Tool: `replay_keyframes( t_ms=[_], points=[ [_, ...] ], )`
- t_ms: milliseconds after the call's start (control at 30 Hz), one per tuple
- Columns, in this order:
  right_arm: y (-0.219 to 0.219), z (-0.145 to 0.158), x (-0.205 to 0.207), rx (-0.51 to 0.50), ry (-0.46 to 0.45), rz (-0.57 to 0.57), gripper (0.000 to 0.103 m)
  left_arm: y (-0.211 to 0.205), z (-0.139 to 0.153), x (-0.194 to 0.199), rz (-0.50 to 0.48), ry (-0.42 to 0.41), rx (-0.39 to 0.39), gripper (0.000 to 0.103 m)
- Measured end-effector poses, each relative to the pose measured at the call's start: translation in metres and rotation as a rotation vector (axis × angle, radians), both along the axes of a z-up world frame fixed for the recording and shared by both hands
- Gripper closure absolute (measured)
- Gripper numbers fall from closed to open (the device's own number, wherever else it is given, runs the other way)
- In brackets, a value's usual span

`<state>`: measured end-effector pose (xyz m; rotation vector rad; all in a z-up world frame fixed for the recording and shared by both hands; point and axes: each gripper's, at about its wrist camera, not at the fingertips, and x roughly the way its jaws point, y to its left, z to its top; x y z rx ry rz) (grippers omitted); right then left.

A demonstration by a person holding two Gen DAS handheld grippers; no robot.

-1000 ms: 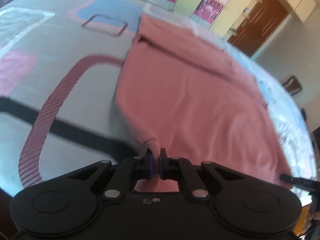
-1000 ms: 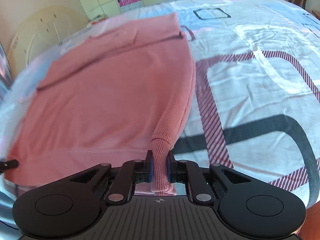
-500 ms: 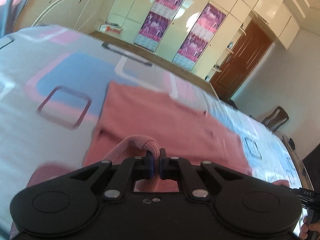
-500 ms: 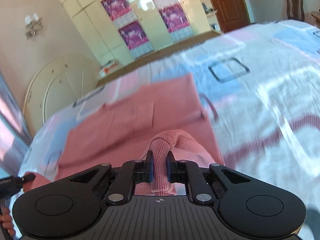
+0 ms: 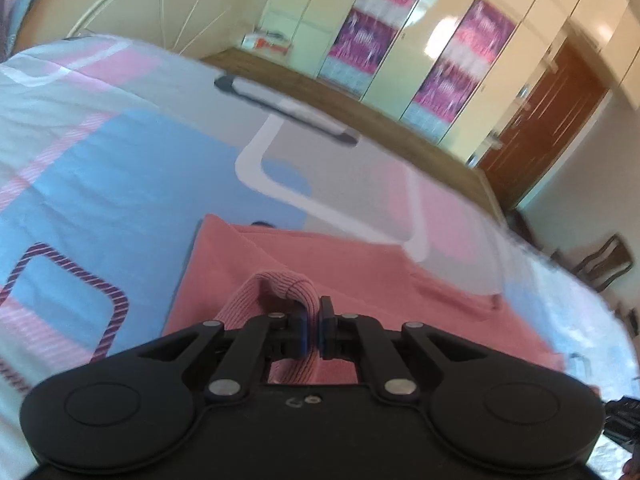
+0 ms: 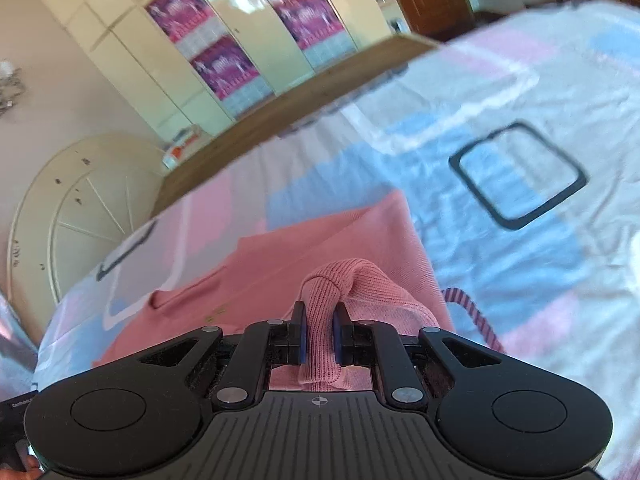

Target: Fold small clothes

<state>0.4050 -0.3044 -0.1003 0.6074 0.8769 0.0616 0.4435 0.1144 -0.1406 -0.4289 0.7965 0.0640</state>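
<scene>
Pink knit sweater (image 5: 360, 280) (image 6: 280, 264) lies on the patterned bedsheet (image 5: 120, 168) (image 6: 520, 264), its ribbed hem lifted at both near corners and arched over the flat part of the garment. Left gripper (image 5: 312, 330) is clamped tight on one ribbed corner, jaws nearly touching; right gripper (image 6: 319, 334) is clamped on a thicker bunch of ribbed knit at the other corner, fabric hanging down between its jaws. Beyond the bed: wooden footboard (image 5: 360, 120) (image 6: 320, 88), cream wardrobe doors (image 5: 520, 60) (image 6: 160, 52) with pink posters, brown door (image 5: 552, 120).
</scene>
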Motion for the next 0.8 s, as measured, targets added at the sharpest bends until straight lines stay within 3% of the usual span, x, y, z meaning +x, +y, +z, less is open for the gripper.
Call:
replay_keyframes(
  t_ms=[67, 100, 133, 200, 400, 533, 733, 800],
  points=[
    [-0.004, -0.011, 0.011, 0.023, 0.025, -0.027, 0.085, 0.000, -0.009, 0.012, 0.012, 0.041, 0.019, 0.082],
    [-0.006, -0.014, 0.015, 0.025, 0.027, -0.032, 0.068, 0.000, -0.011, 0.015, 0.011, 0.042, 0.045, 0.070],
    [-0.008, -0.014, 0.018, 0.014, 0.024, -0.034, 0.052, 0.000, -0.011, 0.015, 0.003, 0.038, 0.070, 0.048],
    [-0.010, -0.010, 0.023, -0.008, -0.011, -0.021, 0.045, 0.005, -0.008, 0.013, 0.000, 0.007, 0.095, 0.016],
    [-0.005, -0.004, 0.037, -0.088, -0.086, 0.116, 0.040, 0.024, 0.004, 0.004, -0.100, -0.067, 0.088, 0.012],
    [0.008, -0.019, 0.051, -0.145, -0.083, 0.208, 0.038, 0.017, -0.006, 0.022, -0.161, -0.031, 0.111, 0.015],
    [0.020, -0.034, 0.066, -0.248, -0.090, 0.275, 0.038, 0.001, -0.036, 0.052, -0.239, 0.050, 0.155, 0.046],
    [0.017, -0.039, 0.070, -0.272, -0.076, 0.277, 0.038, -0.002, -0.040, 0.054, -0.247, 0.046, 0.172, 0.050]
  ],
)
